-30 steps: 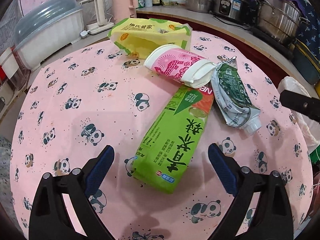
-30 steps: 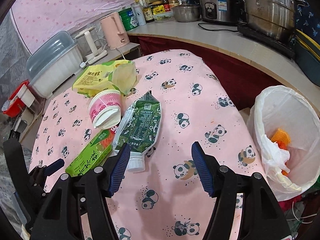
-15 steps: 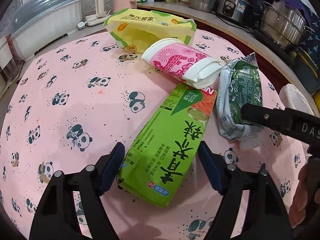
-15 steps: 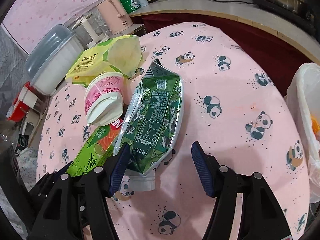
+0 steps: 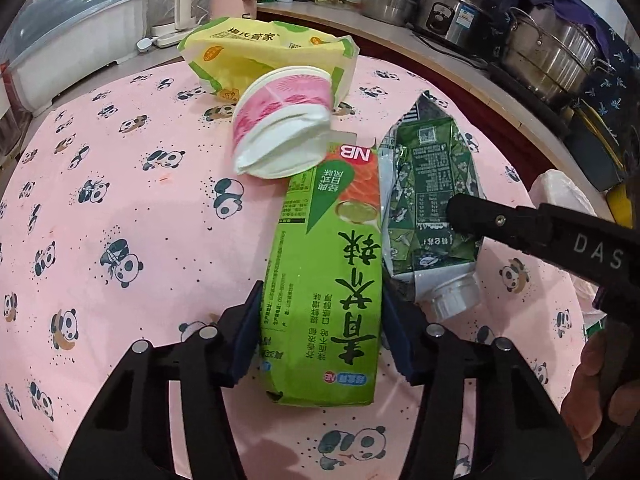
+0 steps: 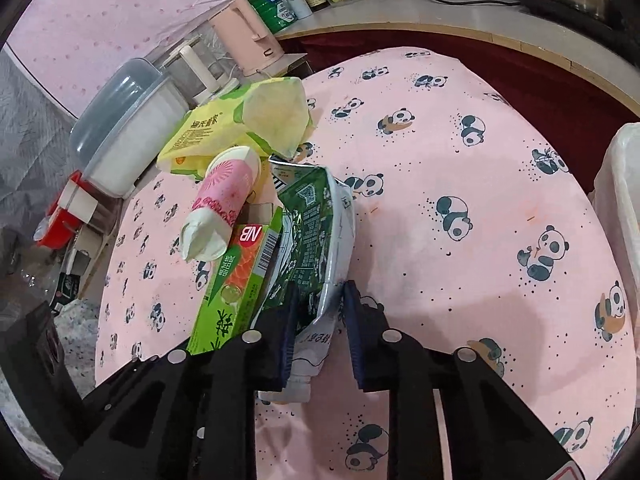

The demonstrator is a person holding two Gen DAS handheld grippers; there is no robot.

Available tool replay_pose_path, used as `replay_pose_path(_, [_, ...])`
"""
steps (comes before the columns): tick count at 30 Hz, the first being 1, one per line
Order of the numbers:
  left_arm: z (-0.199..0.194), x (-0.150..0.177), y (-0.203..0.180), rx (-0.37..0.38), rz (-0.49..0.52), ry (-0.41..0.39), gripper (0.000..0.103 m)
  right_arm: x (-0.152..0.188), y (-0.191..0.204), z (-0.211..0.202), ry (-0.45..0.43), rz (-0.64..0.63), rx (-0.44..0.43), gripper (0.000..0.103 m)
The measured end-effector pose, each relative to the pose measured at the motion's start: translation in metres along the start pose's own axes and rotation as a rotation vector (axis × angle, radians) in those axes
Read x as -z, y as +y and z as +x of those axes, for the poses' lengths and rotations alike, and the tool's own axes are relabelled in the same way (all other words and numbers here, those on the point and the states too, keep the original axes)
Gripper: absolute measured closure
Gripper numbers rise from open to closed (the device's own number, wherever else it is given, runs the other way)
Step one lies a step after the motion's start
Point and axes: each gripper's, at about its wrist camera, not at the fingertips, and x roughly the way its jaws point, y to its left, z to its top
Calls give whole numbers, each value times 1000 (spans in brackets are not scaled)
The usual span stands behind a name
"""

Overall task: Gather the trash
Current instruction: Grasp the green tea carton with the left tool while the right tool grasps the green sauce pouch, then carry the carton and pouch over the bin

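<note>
A green snack box [image 5: 324, 280] lies on the pink panda tablecloth [image 5: 120, 200]. My left gripper [image 5: 320, 332] is shut on its near end, a pad on each side. Right of it lies a crumpled dark green drink pouch [image 5: 432, 200] with a white cap. My right gripper [image 6: 320, 328] is shut on the pouch [image 6: 316, 232] near its cap end. A crushed pink paper cup [image 5: 284, 128] rests on the box's far end. A yellow bag [image 5: 264, 52] lies behind the cup. The box also shows in the right wrist view [image 6: 236, 280].
A white trash bag [image 6: 624, 200] hangs at the table's right edge. A covered white container [image 5: 60, 40] and a kettle [image 5: 180, 0] stand at the back left. The counter [image 5: 440, 40] behind holds pots and bottles.
Both grippers moved forward and closed: the left on the green box, the right on the dark green pouch. The pouch has crumpled between the right pads.
</note>
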Motion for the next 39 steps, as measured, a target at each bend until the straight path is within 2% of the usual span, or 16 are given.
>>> replay_pose_path(7, [-18,5,-20,23,13,-23,51,3,-2,-41,-92,-55,85,86])
replay_pose_path(16, [-39,-3,-67,62,58,-57,51,7,-34,-91,-166,-33,153,86])
replay_pose_path(26, [-53,-16,-133,110,135,-86,51,10,-84,-144,-243,45,198,86])
replay_pose_path(39, [-50,-20,-230,177,262,-84,51,22,-168,-201,-314,177,269,86])
